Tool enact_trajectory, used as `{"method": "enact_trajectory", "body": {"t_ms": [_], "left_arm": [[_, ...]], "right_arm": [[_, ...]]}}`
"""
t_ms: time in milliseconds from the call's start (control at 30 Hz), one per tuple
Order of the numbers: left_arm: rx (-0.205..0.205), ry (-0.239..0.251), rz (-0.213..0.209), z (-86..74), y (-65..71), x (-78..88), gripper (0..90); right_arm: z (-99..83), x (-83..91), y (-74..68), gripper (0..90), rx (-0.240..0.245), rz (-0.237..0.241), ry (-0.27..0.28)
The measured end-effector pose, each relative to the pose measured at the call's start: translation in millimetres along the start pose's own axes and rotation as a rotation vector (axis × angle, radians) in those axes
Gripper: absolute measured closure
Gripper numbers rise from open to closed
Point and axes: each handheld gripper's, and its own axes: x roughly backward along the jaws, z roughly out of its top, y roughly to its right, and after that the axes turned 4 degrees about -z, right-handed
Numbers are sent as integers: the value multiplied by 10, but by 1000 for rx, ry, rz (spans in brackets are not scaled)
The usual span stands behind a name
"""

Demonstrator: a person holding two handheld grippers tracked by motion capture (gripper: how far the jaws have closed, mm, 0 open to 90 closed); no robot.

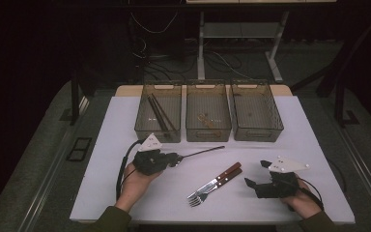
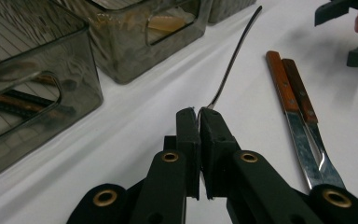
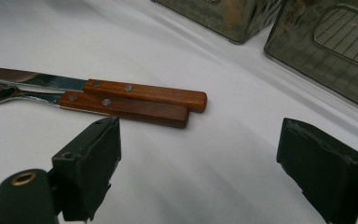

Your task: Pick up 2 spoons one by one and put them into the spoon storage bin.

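The left gripper (image 1: 178, 157) has its jaws pinched tight on the near end of a thin dark metal rod (image 1: 204, 152), which runs out from the fingertips, level above the white table (image 1: 125, 111), toward the middle of three smoky clear bins. In the left gripper view the rod (image 2: 235, 53) rises from the slit between the two pads (image 2: 189, 128) in a slight curve, its far tip free in the air beside the middle bin (image 2: 135, 42). To the pads' left the near wall of the left bin (image 2: 37, 93) stands close, with dark sticks lying inside; to their right lies an open strip of table, then a knife (image 2: 286, 100) and a fork (image 2: 307, 107) with wooden handles, side by side and touching. The right gripper (image 1: 255, 175) rests low over the table near its front edge, jaws spread wide with nothing between them. In the right gripper view the wooden handles of the knife (image 3: 144, 93) and the fork (image 3: 126, 107) lie just beyond the left pad (image 3: 91, 161), blade and tines pointing away to the left; between and ahead of the two pads the cloth is bare up to the right bin (image 3: 326, 56). In the high view the three bins (image 1: 207, 113) line the far edge, well apart from the cutlery (image 1: 216, 183), with bare table between the two hands.
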Motion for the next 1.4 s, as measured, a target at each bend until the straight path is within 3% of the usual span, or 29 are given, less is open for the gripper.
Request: {"method": "enact_trajectory", "body": {"t_ms": [433,700,1033,1100,1400], "left_arm": [[8,47,61,274,-77,-44,862],[18,77,136,540,-96,-110,862],[5,48,209,876,-180,-304,862],[28,69,221,927,-203,-365,862],[30,36,295,1134,-310,-550,862]], "right_arm": [[3,24,21,139,-9,-7,11],[6,41,32,140,-12,-13,22],[9,55,42,140,-12,-14,29],[8,53,47,139,-12,-14,31],[11,63,48,140,-19,-12,33]]}}
